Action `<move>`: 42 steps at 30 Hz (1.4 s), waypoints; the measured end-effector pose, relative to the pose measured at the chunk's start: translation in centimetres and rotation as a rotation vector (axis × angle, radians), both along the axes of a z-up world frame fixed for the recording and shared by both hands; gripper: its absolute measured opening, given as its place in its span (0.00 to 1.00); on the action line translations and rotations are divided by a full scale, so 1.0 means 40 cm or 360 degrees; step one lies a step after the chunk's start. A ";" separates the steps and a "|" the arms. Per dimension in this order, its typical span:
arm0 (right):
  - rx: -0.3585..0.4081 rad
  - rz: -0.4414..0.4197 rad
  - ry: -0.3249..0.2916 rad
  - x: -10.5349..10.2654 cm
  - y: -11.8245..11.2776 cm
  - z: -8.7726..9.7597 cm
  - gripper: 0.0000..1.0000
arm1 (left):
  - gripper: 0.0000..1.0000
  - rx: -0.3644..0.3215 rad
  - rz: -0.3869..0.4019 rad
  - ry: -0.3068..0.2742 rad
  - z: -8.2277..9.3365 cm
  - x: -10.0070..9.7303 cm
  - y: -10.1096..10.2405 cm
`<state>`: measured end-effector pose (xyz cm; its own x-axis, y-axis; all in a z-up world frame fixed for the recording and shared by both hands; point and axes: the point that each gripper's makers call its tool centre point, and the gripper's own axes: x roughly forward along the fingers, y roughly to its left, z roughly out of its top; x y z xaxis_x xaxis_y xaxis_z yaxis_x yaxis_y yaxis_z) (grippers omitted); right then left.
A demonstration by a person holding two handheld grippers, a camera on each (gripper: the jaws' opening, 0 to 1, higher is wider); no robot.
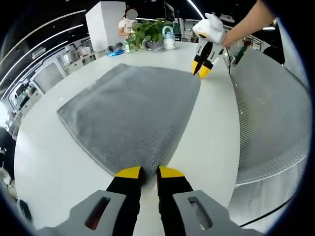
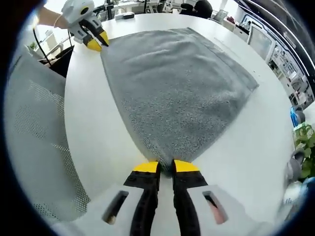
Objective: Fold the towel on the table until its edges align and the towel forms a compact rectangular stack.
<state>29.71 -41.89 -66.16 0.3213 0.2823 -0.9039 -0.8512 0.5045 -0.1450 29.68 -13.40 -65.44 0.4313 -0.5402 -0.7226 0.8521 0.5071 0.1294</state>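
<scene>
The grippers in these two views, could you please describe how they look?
Both match. The left gripper has two black jaws with yellow tips rising from a light grey body with slotted openings; the right gripper looks the same from its own camera. Seen from across the table, the right gripper has a white housing above its black, yellow-tipped jaws, with a thin dark cable hanging beside it.

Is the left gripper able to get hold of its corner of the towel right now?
Likely yes: the left gripper sits at the grey towel corner, jaws nearly closed around its edge, with nothing in between.
</scene>
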 end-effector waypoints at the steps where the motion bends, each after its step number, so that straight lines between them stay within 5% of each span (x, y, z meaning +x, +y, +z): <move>1: -0.0015 -0.0006 -0.0007 0.001 -0.002 0.000 0.05 | 0.10 0.0019 -0.0007 -0.0011 0.000 -0.001 0.003; 9: -0.0038 -0.0050 0.0012 -0.011 -0.004 0.003 0.03 | 0.05 0.0179 -0.0105 -0.0068 0.004 -0.012 0.015; 21: 0.0038 -0.0169 0.0033 -0.030 -0.010 0.051 0.00 | 0.03 0.0141 -0.0050 0.0033 0.024 -0.035 0.019; 42: 0.0130 -0.0266 -0.0042 -0.064 -0.003 0.143 0.00 | 0.03 0.0072 0.0036 -0.0040 0.157 -0.047 0.022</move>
